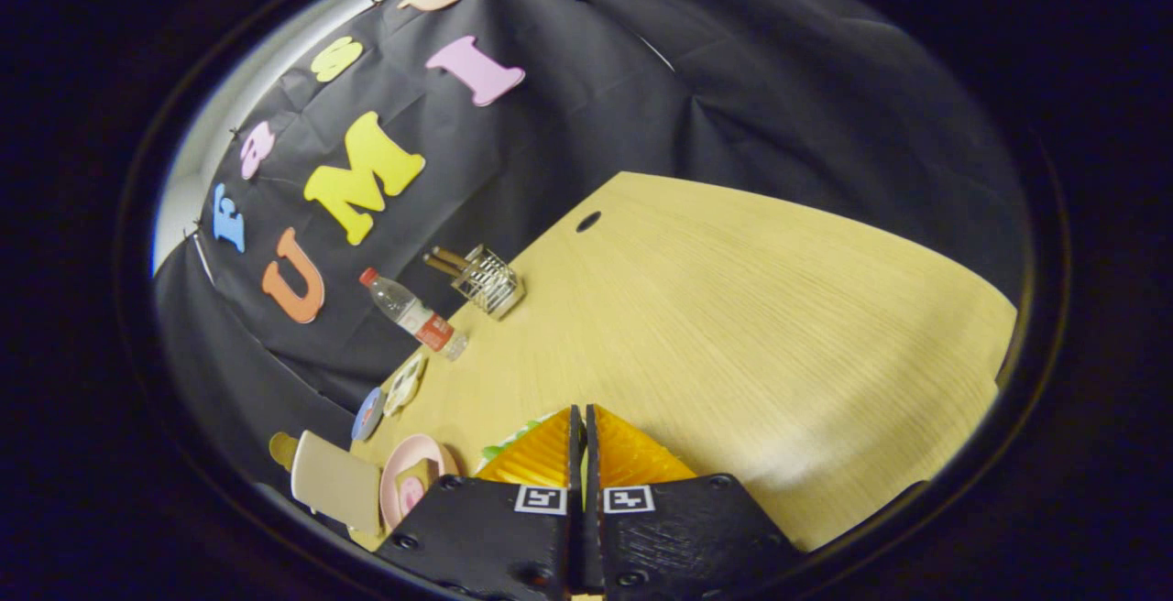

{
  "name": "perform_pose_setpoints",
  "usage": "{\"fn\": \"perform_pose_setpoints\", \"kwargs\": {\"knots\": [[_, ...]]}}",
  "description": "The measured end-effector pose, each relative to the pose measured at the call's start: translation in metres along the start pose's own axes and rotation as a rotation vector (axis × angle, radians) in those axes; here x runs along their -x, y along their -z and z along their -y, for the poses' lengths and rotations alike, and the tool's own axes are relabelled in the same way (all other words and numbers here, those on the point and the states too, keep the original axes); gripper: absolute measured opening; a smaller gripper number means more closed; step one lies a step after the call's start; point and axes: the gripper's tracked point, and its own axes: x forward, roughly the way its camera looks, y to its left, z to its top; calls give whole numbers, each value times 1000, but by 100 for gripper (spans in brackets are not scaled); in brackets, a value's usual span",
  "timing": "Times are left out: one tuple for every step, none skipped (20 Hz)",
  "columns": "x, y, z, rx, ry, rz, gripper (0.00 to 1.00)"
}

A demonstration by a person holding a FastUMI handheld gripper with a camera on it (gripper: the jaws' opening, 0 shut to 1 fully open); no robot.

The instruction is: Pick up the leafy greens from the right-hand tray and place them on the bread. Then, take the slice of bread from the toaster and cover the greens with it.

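Beside the gripper's left finger, low at the near edge of the surface (733,308), stands a cream toaster-like block (334,482), then a pink plate (412,482) carrying something pale, perhaps the bread, though I cannot tell. Just right of that plate a sliver of leafy greens (506,445) peeks out from behind the left finger, touching it or nearly so. The gripper (584,441) has its fingers drawn almost together, a thin slit between them; whether they pinch the greens is hidden. By my judgement the plate lies left of the fingers, so the coming move swings leftward, away from the bare wood on the right
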Motion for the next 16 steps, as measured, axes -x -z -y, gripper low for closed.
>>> {"fn": "perform_pose_setpoints", "kwargs": {"knots": [[6,-3,-12,4,-23,12,0],[12,-6,-24,14,-44,27,0],[17,-9,-36,21,-64,41,0],[22,-10,-49,24,-84,50,0],[27,-11,-62,19,-107,54,0],[32,-8,-76,16,-133,54,0],[36,-7,-90,18,-153,53,0],[39,-4,-104,28,-173,54,0],[42,-2,-118,41,-191,56,0],[46,1,-133,53,-208,59,0],[47,4,-149,64,-227,60,0],[50,10,-165,75,-245,60,0],[49,15,-181,89,-260,60,0],[47,23,-197,103,-277,53,0],[42,32,-211,111,-293,42,0],[38,42,-226,113,-311,29,0]]}}
